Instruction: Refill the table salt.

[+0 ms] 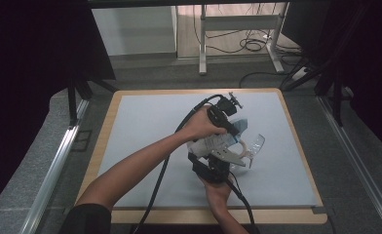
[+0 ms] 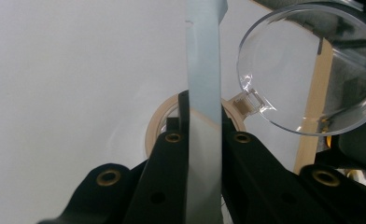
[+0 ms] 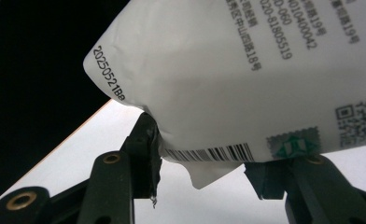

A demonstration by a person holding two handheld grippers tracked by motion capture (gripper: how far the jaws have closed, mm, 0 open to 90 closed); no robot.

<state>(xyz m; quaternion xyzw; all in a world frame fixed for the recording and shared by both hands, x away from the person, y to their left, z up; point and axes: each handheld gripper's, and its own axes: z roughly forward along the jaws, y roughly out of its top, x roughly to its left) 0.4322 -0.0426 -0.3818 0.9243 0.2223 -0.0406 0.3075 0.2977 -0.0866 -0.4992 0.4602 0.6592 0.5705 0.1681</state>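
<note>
A white printed pouch (image 1: 212, 142) hangs between both grippers over the mat's middle. My left gripper (image 1: 233, 127) is shut on the pouch's pale blue top edge (image 2: 204, 56), seen edge-on between its jaws (image 2: 204, 105). My right gripper (image 1: 218, 155) comes from below and is shut on the pouch's bottom corner by the barcode (image 3: 209, 153), one pad (image 3: 148, 140) pressing its side. The pouch body (image 3: 228, 79) fills that view. Under the pouch stands a clear jar with a tan rim (image 2: 155, 126) and its round clear hinged lid (image 2: 307, 70) swung open (image 1: 257, 145).
A grey-blue mat (image 1: 145, 126) covers a wooden table (image 1: 101, 146). Black cables (image 1: 162, 165) trail from both grippers toward the near edge. Metal rails (image 1: 57, 161) run along both sides. Beyond the far edge stand desk legs (image 1: 202, 44) and floor cables.
</note>
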